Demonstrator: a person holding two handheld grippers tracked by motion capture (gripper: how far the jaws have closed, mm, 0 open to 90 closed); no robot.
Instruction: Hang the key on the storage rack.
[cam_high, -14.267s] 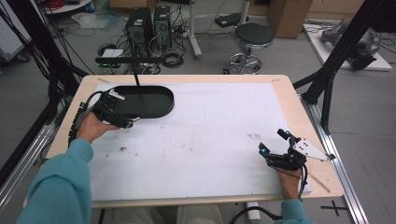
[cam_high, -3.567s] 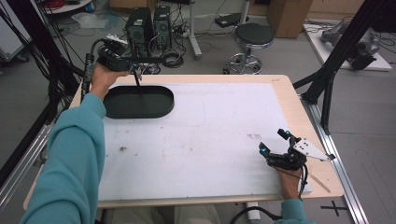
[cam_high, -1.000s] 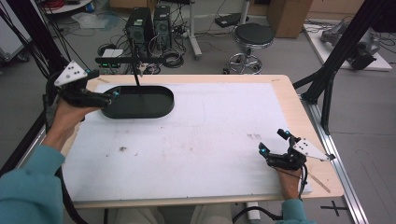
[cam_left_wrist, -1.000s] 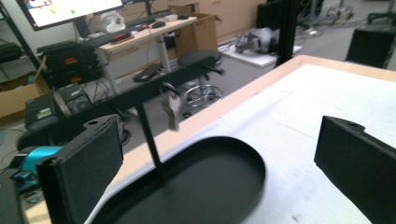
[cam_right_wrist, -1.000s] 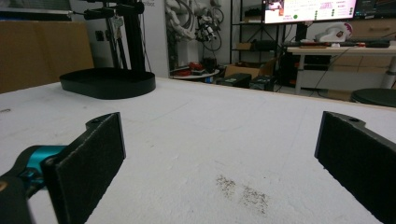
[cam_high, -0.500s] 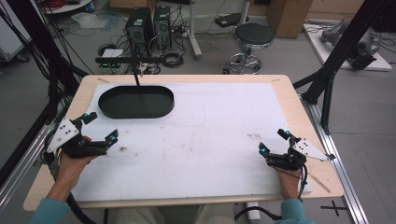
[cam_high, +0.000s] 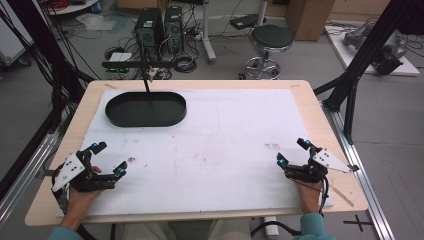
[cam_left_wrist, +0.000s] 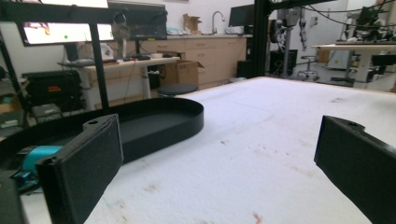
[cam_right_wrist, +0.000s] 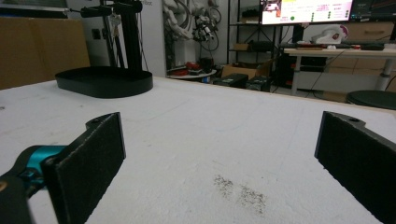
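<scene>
Left gripper (cam_high: 109, 159): you hold it low at the table's (cam_high: 310, 105) near left corner, jaws wide apart, nothing between them.
Right gripper (cam_high: 293, 152): you hold it at the near right edge, jaws spread, empty.
Tray (cam_high: 145, 108): black, oval, empty, at the far left of the white sheet (cam_high: 225, 145), well apart from both grippers.

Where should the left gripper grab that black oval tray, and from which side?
Probably the near long rim of the black oval tray: it lies flat, its low upright wall thin enough to pinch. The left gripper, jaws open, could come from the person's side, one jaw inside the wall, one outside.
</scene>
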